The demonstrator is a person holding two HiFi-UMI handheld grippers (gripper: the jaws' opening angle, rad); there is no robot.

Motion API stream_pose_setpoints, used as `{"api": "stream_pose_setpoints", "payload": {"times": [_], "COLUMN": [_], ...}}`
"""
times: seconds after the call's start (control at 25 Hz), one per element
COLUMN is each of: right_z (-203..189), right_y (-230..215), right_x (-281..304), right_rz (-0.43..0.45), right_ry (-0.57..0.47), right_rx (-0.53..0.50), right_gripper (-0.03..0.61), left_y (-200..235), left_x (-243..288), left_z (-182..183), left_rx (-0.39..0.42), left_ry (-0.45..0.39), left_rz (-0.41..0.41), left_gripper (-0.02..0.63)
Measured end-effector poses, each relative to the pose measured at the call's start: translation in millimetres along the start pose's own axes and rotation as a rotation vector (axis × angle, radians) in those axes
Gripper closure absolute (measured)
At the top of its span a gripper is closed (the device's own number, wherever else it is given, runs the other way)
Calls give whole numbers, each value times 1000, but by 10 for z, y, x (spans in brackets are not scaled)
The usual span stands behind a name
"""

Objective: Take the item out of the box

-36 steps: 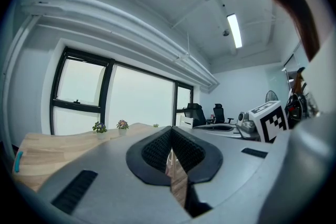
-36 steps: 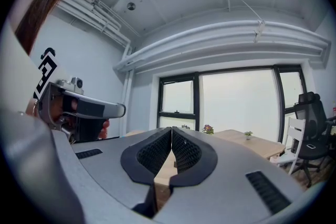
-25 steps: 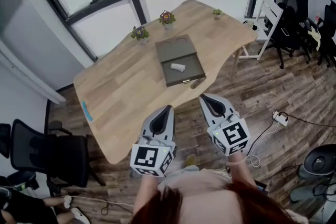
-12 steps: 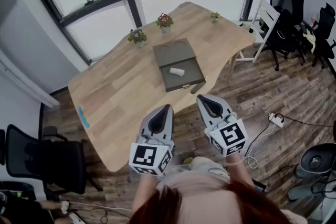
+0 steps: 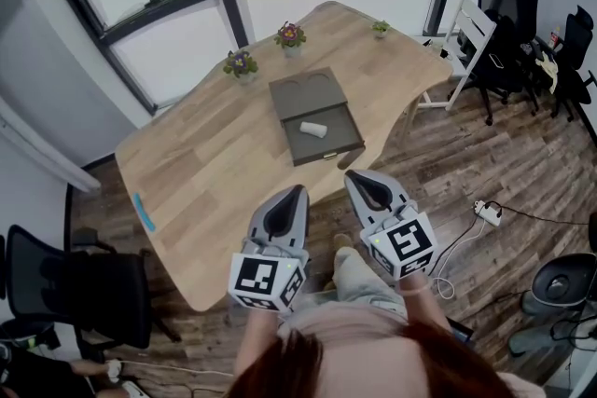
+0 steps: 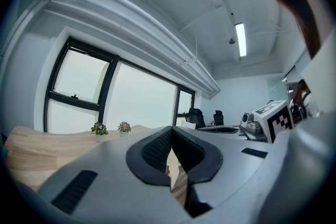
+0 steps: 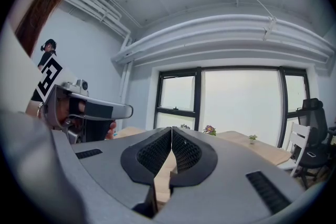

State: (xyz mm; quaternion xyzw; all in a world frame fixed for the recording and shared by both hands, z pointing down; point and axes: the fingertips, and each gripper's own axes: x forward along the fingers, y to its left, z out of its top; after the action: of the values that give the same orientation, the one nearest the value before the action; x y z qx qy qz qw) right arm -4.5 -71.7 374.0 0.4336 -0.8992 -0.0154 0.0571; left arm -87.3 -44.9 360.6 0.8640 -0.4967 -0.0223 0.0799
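Note:
A dark olive box [image 5: 317,98] lies open in the middle of the wooden table [image 5: 215,163]. A small white item [image 5: 312,129] rests in its near tray. Both grippers hover off the table's near edge, above the floor and well short of the box. In the head view my left gripper [image 5: 297,192] points at the table with its jaws together and nothing in them. To its right, my right gripper [image 5: 358,178] is shut and empty too. The left gripper view shows its pads [image 6: 157,152] meeting at the tips. The right gripper view shows its pads [image 7: 157,152] pressed closed.
Two potted flowers [image 5: 241,63] [image 5: 291,35] and a small plant [image 5: 381,28] stand along the table's far edge. A blue object [image 5: 143,212] lies at its left end. A white chair [image 5: 474,33] and black chairs [image 5: 522,14] stand right, an office chair [image 5: 84,280] left, and a power strip [image 5: 490,212] on the floor.
The person has stepped closer, and a trouser leg now shows between the grippers. Both grippers have drifted slightly toward the table. Their jaws stay closed.

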Motion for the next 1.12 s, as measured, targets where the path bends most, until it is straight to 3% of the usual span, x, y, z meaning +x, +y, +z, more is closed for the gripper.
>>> {"api": "stream_pose_setpoints", "payload": {"times": [1.12], "right_z": [-81], "right_y": [-531], "right_x": [1041], "right_rz": [96], "right_ry": [-7], "right_rx": [23], "right_gripper": [577], "left_y": [618], "left_x": [1057], "left_z": [37], "left_rx": [-8], "left_ry": [33], "left_rz": [7], "left_gripper": [612]}}
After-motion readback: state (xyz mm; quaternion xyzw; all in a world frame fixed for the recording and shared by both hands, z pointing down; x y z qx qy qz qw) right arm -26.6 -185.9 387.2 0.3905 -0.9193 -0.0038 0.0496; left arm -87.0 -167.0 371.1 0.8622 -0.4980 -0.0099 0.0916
